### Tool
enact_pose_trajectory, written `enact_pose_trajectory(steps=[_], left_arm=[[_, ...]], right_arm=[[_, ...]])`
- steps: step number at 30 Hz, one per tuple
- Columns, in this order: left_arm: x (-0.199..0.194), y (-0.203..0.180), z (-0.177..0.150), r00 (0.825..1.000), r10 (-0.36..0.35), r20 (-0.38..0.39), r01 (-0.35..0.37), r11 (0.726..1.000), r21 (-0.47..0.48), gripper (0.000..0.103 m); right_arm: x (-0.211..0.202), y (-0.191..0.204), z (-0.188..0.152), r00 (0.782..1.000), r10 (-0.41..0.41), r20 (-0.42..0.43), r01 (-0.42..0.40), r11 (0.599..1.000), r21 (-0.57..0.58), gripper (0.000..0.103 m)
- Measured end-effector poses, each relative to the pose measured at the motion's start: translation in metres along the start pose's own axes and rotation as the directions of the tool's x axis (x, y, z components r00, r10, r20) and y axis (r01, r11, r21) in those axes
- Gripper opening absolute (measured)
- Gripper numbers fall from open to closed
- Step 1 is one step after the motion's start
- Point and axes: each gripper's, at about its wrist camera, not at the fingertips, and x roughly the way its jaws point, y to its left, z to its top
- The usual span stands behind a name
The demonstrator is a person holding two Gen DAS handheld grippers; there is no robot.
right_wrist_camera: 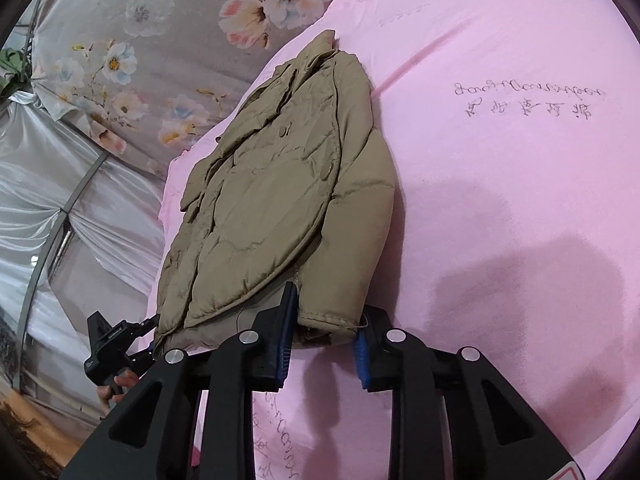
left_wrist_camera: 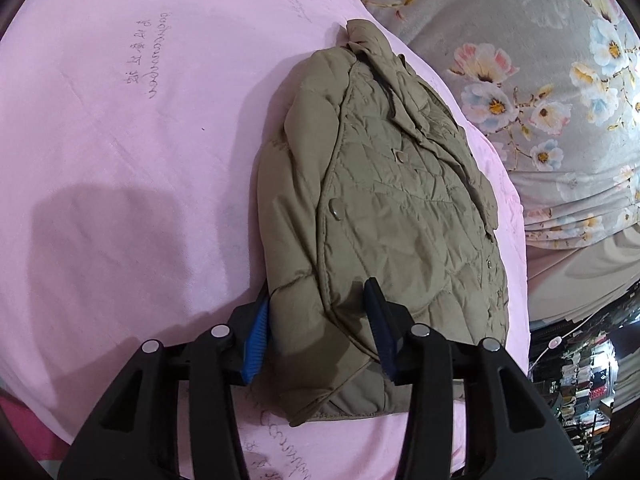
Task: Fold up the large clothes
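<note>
- The olive quilted jacket (left_wrist_camera: 384,216) is lying partly folded on the pink sheet (left_wrist_camera: 140,160), beside a grey floral cover (left_wrist_camera: 520,60).
- The left tongs (left_wrist_camera: 318,324) are standing open, straddling the jacket's near hem edge.
- The right tongs (right_wrist_camera: 326,338) are standing open around the sleeve cuff (right_wrist_camera: 328,320), not clamping it.

Khaki jacket (left_wrist_camera: 384,216) on pink sheet (left_wrist_camera: 140,160)

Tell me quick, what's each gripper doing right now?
Left gripper: open, fingers either side of the jacket hem.
Right gripper: open around the jacket's sleeve cuff, not clamped.
</note>
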Motion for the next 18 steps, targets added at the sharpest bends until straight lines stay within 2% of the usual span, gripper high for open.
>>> enact_pose_trajectory(steps=[2,4,5,6,7,8,10,11,13,18], left_arm=[[0.002,-0.004,0.0,1.0,-0.01,0.011,0.01,1.0,0.01,0.063],[0.006,-0.015,0.0,1.0,0.0,0.027,-0.001,0.999,0.033,0.071],[0.008,-0.02,-0.001,0.999,0.015,0.033,-0.017,0.999,0.047,0.071],[0.01,-0.024,-0.001,0.999,0.026,0.036,-0.028,0.998,0.06,0.07],[0.011,-0.029,-0.001,0.999,0.035,0.038,-0.038,0.997,0.072,0.057],[0.011,-0.032,-0.002,0.999,0.033,0.032,-0.036,0.996,0.076,0.035],[0.003,-0.034,-0.002,0.999,0.023,0.041,-0.026,0.996,0.08,0.018],[-0.005,-0.035,-0.003,0.999,0.006,0.048,-0.01,0.996,0.085,0.013],[-0.029,-0.04,-0.007,0.998,-0.03,0.064,0.022,0.993,0.114,0.01],[-0.104,-0.065,-0.035,0.986,-0.108,0.124,0.074,0.966,0.247,0.009]], right_arm=[[0.003,-0.001,0.003,1.0,0.017,-0.003,-0.017,1.0,0.007,0.025],[0.006,-0.002,0.006,0.999,0.038,-0.002,-0.038,0.999,0.014,0.025],[0.007,-0.001,0.006,0.999,0.047,-0.005,-0.046,0.999,0.016,0.025],[0.007,0.0,0.007,0.998,0.056,-0.003,-0.056,0.998,0.019,0.02],[0.006,0.0,0.008,0.998,0.07,0.002,-0.07,0.997,0.022,0.016],[0.001,0.002,0.009,0.996,0.087,0.015,-0.088,0.996,0.023,0.013],[-0.015,0.009,0.009,0.993,0.104,0.053,-0.104,0.995,-0.003,0.009],[-0.024,0.013,0.01,0.992,0.109,0.07,-0.108,0.994,-0.019,0.008],[-0.048,0.026,0.008,0.987,0.126,0.104,-0.119,0.99,-0.069,0.008],[-0.12,0.063,-0.006,0.969,0.162,0.185,-0.118,0.966,-0.228,0.007]])
